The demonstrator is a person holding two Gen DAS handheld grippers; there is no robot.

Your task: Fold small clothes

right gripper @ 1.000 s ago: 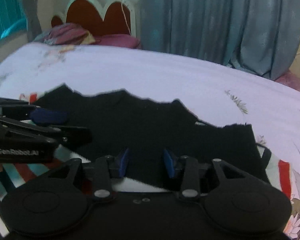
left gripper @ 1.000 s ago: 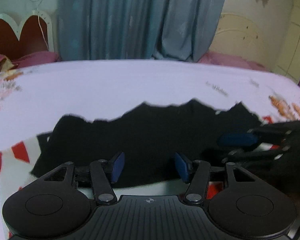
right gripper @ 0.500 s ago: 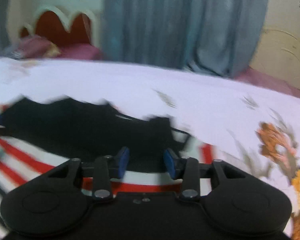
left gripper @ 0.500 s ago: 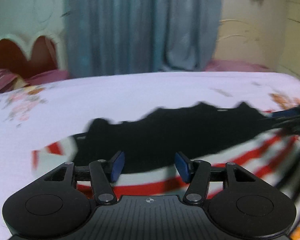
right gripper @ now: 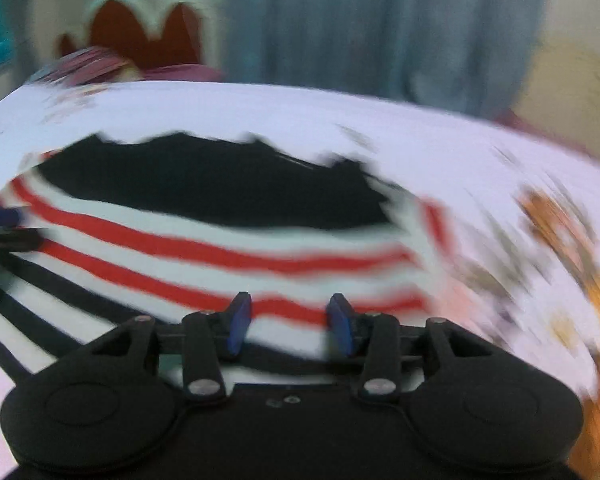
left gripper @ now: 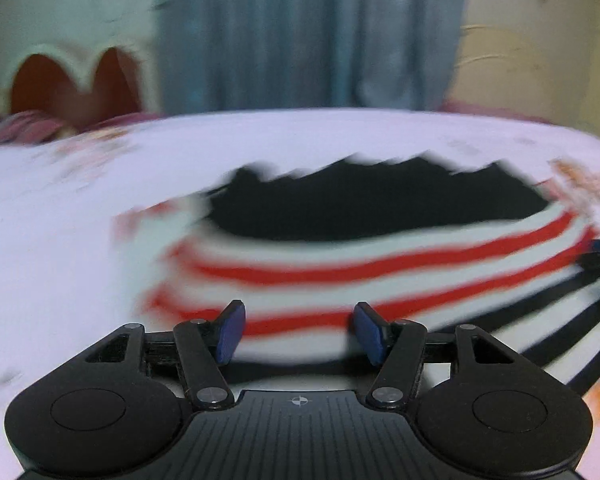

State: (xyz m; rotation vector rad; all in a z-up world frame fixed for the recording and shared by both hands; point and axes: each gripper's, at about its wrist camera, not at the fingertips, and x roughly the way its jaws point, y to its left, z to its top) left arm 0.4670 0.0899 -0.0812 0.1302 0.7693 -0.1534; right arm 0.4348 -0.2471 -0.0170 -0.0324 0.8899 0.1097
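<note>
Both claws open, nothing held: left claw (left gripper: pixel 298 332), right claw (right gripper: pixel 290 322). Striped garment (left gripper: pixel 380 264) lies flat on bed (left gripper: pixel 60 260), just ahead of both. Soft, light, limp; pinch near hem corners.

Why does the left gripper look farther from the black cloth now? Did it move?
Yes. The left gripper has pulled back from the black cloth: a second ago black cloth showed between its fingers, now red-striped fabric does.
</note>
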